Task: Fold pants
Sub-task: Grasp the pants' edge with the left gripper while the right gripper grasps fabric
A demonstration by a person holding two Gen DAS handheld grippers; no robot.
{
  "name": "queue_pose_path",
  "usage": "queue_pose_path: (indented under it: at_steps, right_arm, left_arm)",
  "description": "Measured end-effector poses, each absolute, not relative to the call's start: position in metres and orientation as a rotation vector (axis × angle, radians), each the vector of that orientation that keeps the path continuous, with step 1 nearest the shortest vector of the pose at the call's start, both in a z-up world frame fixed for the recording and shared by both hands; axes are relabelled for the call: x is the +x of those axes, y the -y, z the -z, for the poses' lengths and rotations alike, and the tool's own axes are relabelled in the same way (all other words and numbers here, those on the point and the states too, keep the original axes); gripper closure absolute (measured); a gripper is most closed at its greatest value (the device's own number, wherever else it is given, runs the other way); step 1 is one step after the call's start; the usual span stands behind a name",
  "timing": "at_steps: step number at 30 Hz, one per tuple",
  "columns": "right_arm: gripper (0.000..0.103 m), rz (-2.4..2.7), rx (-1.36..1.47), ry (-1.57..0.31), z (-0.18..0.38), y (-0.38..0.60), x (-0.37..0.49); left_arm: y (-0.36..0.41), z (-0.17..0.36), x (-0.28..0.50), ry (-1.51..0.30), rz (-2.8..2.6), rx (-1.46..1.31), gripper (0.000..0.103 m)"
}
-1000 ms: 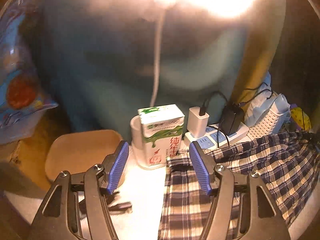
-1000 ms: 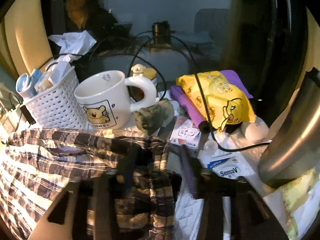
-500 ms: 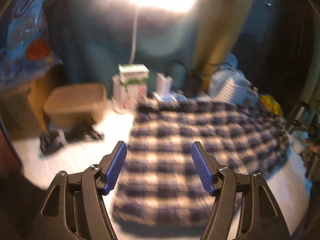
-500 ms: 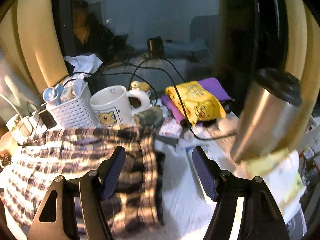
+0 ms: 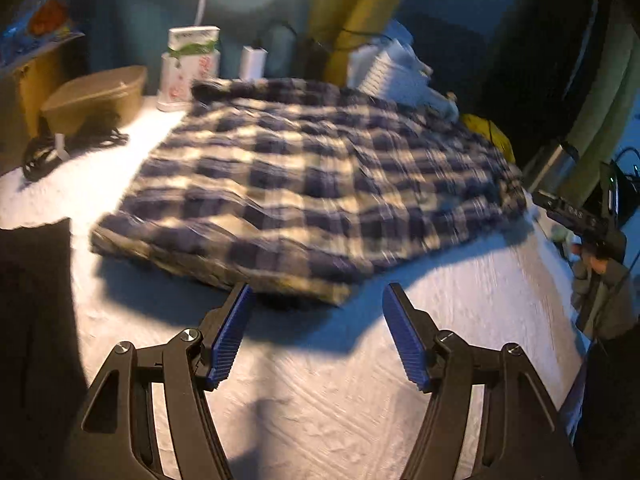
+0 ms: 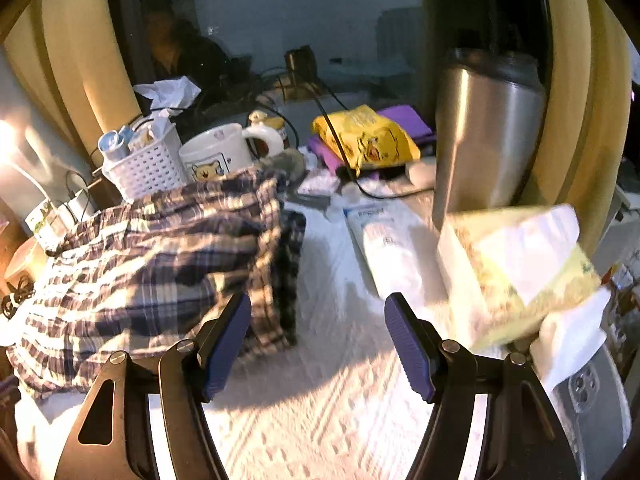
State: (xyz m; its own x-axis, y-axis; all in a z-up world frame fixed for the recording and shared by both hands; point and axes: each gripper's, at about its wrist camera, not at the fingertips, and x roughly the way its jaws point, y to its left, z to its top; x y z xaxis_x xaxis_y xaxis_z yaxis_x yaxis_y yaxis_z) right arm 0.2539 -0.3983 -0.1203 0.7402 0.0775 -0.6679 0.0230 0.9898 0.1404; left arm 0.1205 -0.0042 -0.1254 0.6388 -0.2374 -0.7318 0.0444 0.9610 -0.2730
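Both grippers, left gripper [image 5: 316,334] and right gripper [image 6: 318,340], gape empty over white cloth [image 5: 320,400]; plaid pants [image 5: 312,184] lie folded just beyond.

no print is sharp enough to read — carton [image 5: 192,65], white pack [image 6: 390,240] both blurred.

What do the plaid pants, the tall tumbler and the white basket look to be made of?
Plaid pants: soft woven cloth, matte; it wrinkles and drapes.
Tall tumbler: probably brushed stainless steel, with a dull grey sheen and a dark lid.
White basket: likely moulded plastic, with a regular grid of holes.
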Motion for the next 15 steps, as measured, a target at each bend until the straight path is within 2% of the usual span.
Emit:
queue_pose_path:
  at_steps: [11,13,15]
  right_arm:
    - [0.032,-0.173,0.257,-0.805,0.150,0.383,0.262]
    - [0.032,-0.189,0.278,-0.815,0.153,0.379,0.269]
    - [0.032,-0.212,0.312,-0.827,0.155,0.378,0.276]
  left_arm:
    - [0.013,0.133,0.132,-0.858,0.134,-0.239,0.037]
    - [0.015,0.136,0.136,-0.855,0.128,-0.247,0.049]
    - [0.015,0.141,0.142,-0.869,0.118,-0.253,0.055]
